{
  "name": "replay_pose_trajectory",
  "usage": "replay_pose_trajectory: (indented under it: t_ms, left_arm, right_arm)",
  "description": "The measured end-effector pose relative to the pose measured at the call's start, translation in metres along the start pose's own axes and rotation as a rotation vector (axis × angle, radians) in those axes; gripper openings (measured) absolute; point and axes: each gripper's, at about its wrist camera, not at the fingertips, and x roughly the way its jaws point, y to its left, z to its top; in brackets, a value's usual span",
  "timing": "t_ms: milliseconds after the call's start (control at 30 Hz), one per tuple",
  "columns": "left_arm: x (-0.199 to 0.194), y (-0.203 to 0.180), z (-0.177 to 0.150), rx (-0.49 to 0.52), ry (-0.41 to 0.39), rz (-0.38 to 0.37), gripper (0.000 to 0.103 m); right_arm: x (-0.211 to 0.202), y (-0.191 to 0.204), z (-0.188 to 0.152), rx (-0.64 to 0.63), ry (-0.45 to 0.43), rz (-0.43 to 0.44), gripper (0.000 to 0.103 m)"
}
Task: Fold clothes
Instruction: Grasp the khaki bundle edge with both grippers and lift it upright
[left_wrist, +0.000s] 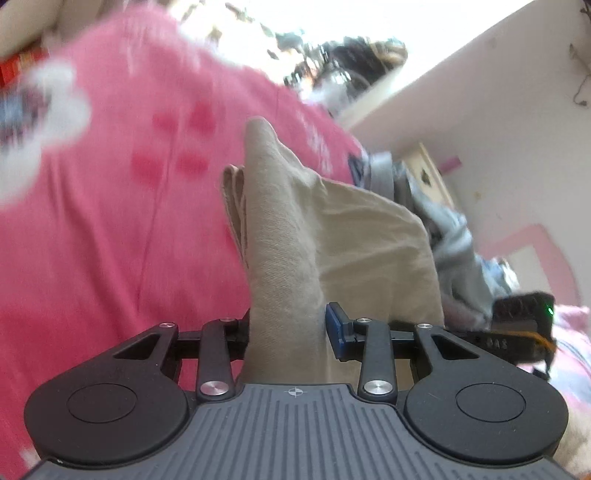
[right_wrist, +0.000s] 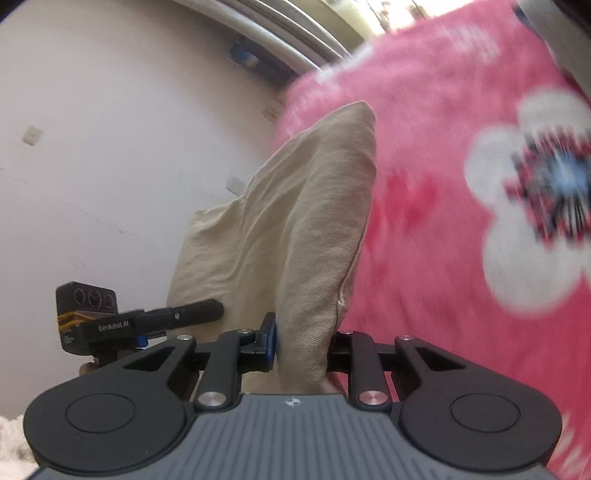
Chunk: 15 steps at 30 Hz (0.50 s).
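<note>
Beige cloth (left_wrist: 295, 236) hangs pinched in both your grippers: your left gripper (left_wrist: 288, 328) clamps one bunched edge, your right gripper (right_wrist: 301, 343) clamps another. Behind the lifted cloth lies a pink flowered blanket (right_wrist: 461, 221), blurred, beside a white wall (right_wrist: 110, 147).

Left gripper (left_wrist: 288, 332), right gripper (right_wrist: 301, 341): both clamped on cloth.

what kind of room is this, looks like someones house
Probably a bedroom at home: a pink flowered blanket fills the background, loose clothes lie heaped, and plain painted walls stand behind.
</note>
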Motion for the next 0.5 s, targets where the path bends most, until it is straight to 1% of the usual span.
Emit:
replay_pose_trajectory:
  t_ms: [167, 267, 333, 367, 500]
  left_arm:
    - [-0.028, -0.056, 0.061, 0.087, -0.121, 0.102, 0.035]
    - [-0.037, -0.066, 0.086, 0.097, -0.174, 0.112, 0.035]
    - [-0.034, -0.057, 0.098, 0.081, -0.192, 0.108, 0.035]
    - [-0.031, -0.047, 0.104, 0.063, -0.192, 0.106, 0.035]
    - [-0.006, 0.01, 0.122, 0.013, -0.171, 0.077, 0.035]
  right_arm:
    - [-0.009, 0.017, 0.064, 0.045, -0.064, 0.078, 0.023]
    - [-0.015, 0.034, 0.092, 0.061, -0.108, 0.101, 0.023]
    - [-0.011, 0.04, 0.104, 0.065, -0.122, 0.104, 0.023]
    - [-0.001, 0.041, 0.11, 0.067, -0.122, 0.093, 0.023]
    - [0.032, 0.043, 0.115, 0.047, -0.098, 0.025, 0.023]
